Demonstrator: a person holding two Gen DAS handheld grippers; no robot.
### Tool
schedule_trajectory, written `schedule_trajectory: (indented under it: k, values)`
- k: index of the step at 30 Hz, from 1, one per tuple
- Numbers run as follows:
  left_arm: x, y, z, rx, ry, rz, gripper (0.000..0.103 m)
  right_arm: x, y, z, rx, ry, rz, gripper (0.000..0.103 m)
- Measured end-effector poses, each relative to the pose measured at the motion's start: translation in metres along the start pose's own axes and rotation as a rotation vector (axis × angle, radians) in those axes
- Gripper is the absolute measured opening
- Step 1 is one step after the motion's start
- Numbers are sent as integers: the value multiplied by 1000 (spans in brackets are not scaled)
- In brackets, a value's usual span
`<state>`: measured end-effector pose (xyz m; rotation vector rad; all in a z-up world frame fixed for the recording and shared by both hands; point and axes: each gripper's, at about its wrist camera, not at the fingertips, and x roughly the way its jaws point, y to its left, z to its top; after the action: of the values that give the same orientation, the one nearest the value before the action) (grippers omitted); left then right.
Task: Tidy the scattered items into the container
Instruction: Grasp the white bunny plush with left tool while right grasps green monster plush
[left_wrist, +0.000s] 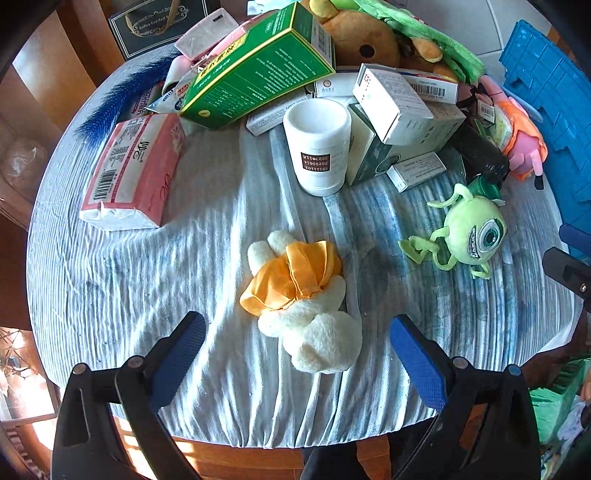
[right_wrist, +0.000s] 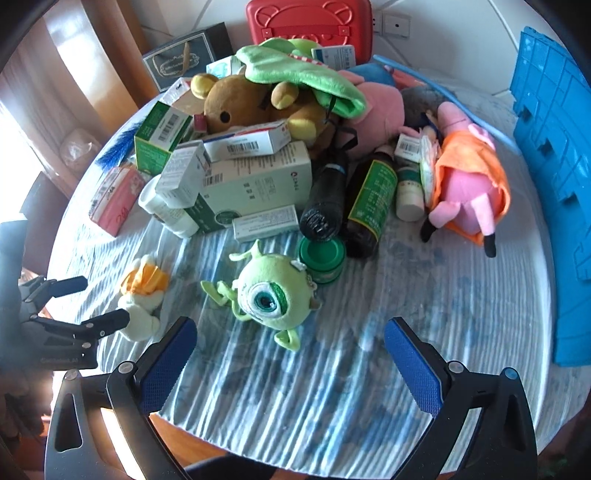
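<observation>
Left gripper (left_wrist: 297, 343): 2 blue-padded fingers are being held spread wide above the near table edge, nothing pinched; the cream plush (left_wrist: 306, 306) is lying between them, touching neither.
Right gripper (right_wrist: 290, 350): 2 fingers are being held spread apart, empty, low over the striped cloth (right_wrist: 369, 369); the one-eyed green plush (right_wrist: 273, 291) is lying just ahead of the left finger.
Container: 1 blue plastic crate (right_wrist: 550, 147) is being seen at the right edge of the table, well apart from both small plush toys.
Plush toys counted: 1 cream with an orange ribbon, 1 one-eyed green, 1 brown bear (right_wrist: 236, 107), 1 pink in an orange dress (right_wrist: 469, 184); more pink and grey plush is being partly hidden in the heap behind.
Boxes: several cartons are being seen stacked in the heap; exact count cannot be told. 1 large green box (left_wrist: 255, 74) is leaning on top.
Bottles: 2 dark bottles (right_wrist: 371, 199) are lying side by side; 1 white jar (left_wrist: 319, 144) is standing upright.
Tissue packs: 1 pink pack (left_wrist: 129, 173) is lying at the left, apart from the heap.
Green tape roll (right_wrist: 323, 260): 1, touching the one-eyed plush.
</observation>
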<state>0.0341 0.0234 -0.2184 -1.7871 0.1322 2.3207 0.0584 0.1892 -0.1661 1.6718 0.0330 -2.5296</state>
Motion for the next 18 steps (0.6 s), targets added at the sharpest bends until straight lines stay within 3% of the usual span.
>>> schedule_trajectory:
  k: [10,13,15,18]
  values:
    - [31,-6,-9,-2,33,-26,92,56,5,-4,-8,40,-32,103]
    - [37,-8,-11,17,44,-31,82,70,5,-2,-4,52,-32,103]
    - [38,-8,-12,19,42,-38,71,77,6,-2,-3,60,-32,103]
    - [36,-7,-14,24,32,-43,63,82,7,-1,9,55,-22,103]
